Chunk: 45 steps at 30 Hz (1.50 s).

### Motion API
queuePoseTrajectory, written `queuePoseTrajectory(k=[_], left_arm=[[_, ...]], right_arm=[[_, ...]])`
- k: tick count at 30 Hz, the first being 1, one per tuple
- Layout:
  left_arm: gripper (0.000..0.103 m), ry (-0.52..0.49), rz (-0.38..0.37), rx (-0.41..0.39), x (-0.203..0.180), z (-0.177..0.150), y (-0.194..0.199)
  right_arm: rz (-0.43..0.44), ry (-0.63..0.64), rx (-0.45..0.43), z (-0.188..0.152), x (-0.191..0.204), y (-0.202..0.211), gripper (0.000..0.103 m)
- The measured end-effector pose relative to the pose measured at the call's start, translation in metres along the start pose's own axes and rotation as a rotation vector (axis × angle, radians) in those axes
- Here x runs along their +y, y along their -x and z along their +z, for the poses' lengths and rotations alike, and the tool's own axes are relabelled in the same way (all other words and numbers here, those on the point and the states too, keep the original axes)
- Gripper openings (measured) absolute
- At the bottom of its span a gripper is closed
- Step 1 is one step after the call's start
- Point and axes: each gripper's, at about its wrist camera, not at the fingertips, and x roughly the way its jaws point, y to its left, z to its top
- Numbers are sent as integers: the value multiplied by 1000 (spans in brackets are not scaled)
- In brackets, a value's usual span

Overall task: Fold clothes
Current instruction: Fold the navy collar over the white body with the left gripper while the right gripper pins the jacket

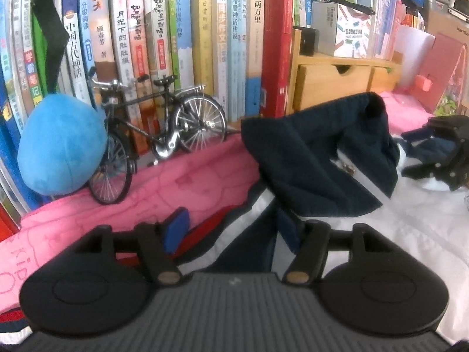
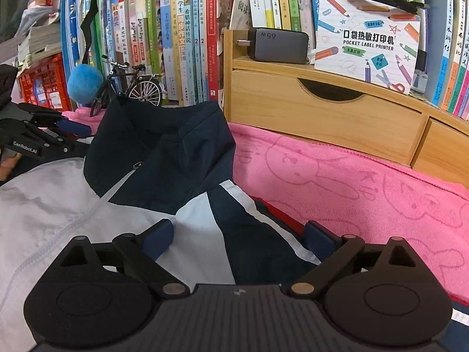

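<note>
Navy-white jacket (image 2: pixel 164 176) on pink towel (image 2: pixel 351 187), collar toward towel's back edge; left gripper (image 1: pixel 231 231), right gripper (image 2: pixel 239 237): jaws spread, nothing gripped

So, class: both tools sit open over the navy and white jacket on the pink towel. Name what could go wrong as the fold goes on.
1. The small metal model bicycle leans at the pink towel's edge; a tugged towel or swung sleeve could topple it.
2. The navy and white zip-up jacket's collar stands bunched, so a fold now may trap creases.
3. The left tool and right tool work close together and might collide.
</note>
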Motion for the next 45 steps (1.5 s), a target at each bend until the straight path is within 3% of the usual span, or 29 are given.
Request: queuePoseTrajectory(k=[2, 3, 4, 26, 28, 30, 33, 36, 38, 39, 40, 45], left_arm=[[89, -7, -9, 11, -1, 1, -3], [100, -2, 3, 23, -2, 2, -6], [103, 4, 18, 35, -2, 3, -9], [103, 39, 63, 30, -3, 5, -9], [96, 52, 68, 23, -5, 5, -8], [72, 46, 55, 0, -10, 5, -5], [55, 37, 45, -11, -16, 5, -2], [40, 52, 35, -21, -17, 5, 0], [26, 70, 36, -31, -15, 5, 2], [17, 75, 38, -36, -15, 5, 3], [13, 80, 41, -40, -16, 5, 4], [8, 21, 109, -90, -33, 5, 14]], right_arm=[[5, -2, 4, 0, 0, -1, 103], [5, -2, 5, 0, 0, -1, 103], [5, -3, 6, 0, 0, -2, 103], [-24, -9, 11, 1, 4, -1, 103], [-26, -14, 12, 1, 4, -2, 103], [-27, -17, 11, 1, 4, -1, 102], [-22, -18, 0, 1, 6, 1, 92], [-16, -10, -14, 3, 12, 5, 73], [-27, -7, -19, 5, 15, 7, 44], [-50, 2, -20, 6, 17, 8, 37], [-80, 15, -22, 7, 20, 9, 18], [-200, 145, -32, 11, 38, 9, 8]])
